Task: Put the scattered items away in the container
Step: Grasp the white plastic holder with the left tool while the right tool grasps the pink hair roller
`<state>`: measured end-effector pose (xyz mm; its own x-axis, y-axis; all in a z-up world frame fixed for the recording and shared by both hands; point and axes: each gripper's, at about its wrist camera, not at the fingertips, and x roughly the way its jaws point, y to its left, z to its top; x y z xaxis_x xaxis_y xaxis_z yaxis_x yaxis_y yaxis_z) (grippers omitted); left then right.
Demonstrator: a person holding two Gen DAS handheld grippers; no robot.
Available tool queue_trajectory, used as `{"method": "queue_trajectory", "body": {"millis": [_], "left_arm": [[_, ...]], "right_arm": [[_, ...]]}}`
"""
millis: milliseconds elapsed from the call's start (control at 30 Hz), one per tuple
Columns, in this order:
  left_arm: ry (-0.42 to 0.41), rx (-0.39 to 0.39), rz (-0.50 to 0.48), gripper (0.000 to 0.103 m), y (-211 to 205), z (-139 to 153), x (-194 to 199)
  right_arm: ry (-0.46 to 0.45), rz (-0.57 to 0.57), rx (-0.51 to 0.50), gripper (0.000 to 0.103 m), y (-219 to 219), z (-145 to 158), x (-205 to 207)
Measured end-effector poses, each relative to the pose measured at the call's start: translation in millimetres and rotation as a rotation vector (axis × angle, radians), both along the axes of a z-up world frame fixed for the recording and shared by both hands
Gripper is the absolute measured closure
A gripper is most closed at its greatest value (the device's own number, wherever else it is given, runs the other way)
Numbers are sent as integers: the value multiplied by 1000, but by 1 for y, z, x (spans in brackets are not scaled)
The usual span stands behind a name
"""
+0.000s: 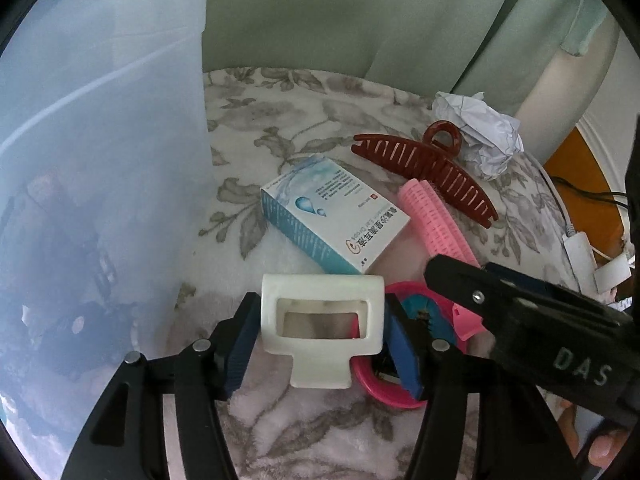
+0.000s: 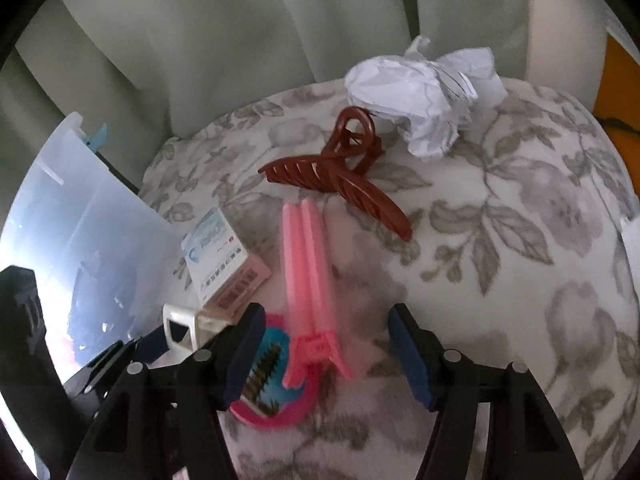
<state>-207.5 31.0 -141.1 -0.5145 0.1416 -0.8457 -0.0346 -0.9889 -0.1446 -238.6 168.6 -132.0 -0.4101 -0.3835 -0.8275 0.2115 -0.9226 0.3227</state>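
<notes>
Left gripper (image 1: 322, 334) pinched the white clip (image 1: 322, 320) beside the bin (image 1: 100, 160), likely for transfer; right gripper (image 2: 326, 356) spread over the pink clip (image 2: 310, 280).

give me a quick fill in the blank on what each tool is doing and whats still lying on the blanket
The left tool is shut on a ____ plastic clip. The right tool is ____, with the pink hair clip lying between its fingers. The crumpled paper lies just behind the ____ claw clip.

Missing words: white; open; brown
</notes>
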Motion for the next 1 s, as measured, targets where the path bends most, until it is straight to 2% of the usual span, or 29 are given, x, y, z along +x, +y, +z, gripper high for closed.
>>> {"method": "queue_trajectory", "body": {"millis": [167, 233, 300, 333, 367, 467, 533, 600, 1000], "left_arm": [[10, -11, -5, 41, -1, 2, 2], [13, -14, 2, 41, 2, 1, 5], [12, -14, 11, 41, 6, -2, 8], [11, -13, 11, 41, 7, -2, 9], [11, -17, 24, 41, 9, 2, 15], [16, -24, -24, 44, -3, 5, 1], [9, -7, -9, 50, -6, 6, 0], [7, 4, 0, 51, -8, 5, 0], [23, -12, 33, 51, 0, 2, 16]], "right_arm": [[12, 4, 55, 38, -4, 0, 1], [17, 5, 78, 43, -6, 0, 2], [22, 7, 101, 57, -7, 0, 3], [25, 8, 112, 60, -8, 0, 3], [24, 9, 106, 62, -6, 0, 4], [15, 7, 72, 67, 2, -1, 8], [1, -3, 42, 68, 9, -1, 12], [-7, -20, 40, 73, 19, -1, 21], [-54, -136, -27, 74, 74, -1, 93]]}}
